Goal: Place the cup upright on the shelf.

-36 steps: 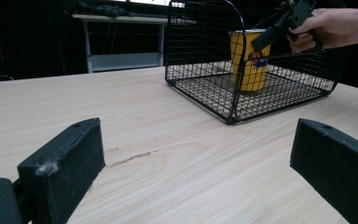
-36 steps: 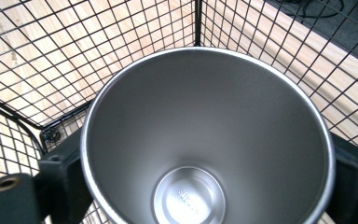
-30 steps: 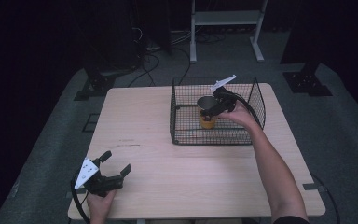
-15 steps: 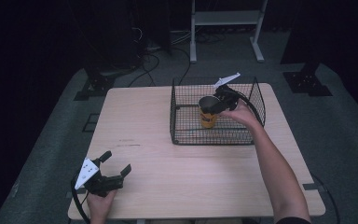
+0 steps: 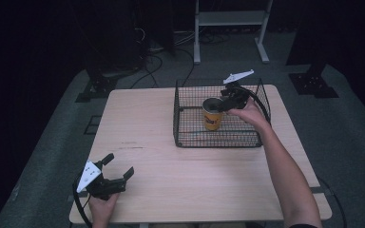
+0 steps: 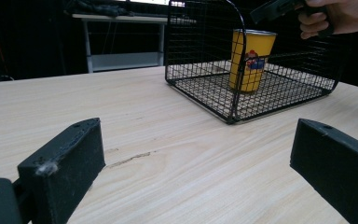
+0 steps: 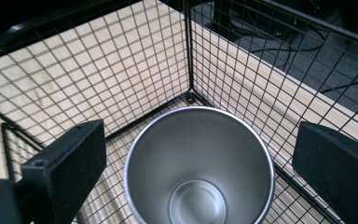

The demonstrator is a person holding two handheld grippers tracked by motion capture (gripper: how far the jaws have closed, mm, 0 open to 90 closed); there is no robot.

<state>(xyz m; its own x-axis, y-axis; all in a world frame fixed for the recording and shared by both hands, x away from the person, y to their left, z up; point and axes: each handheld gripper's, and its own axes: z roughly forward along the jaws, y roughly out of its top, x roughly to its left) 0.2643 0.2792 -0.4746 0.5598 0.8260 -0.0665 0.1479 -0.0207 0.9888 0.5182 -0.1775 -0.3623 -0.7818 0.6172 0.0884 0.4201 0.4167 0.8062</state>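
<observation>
At about 7 o'clock on the bench [image 5: 171,156], the left claw [image 5: 116,166] is held low over the wood with its jaws spread wide apart and nothing between them. Towards 1 o'clock, a black wire basket [image 5: 190,140] is set on the bench, and a yellow cup [image 5: 212,116] with a steel inside is stood upright in it. The right claw [image 5: 223,105] is held just above the cup's rim, its jaws apart on either side of the mouth, not closed on it.

Two black hand-held claws, left claw [image 5: 119,167] with blocky jaws, grey three-cornered plate, trailing black cable, bare forearms
</observation>
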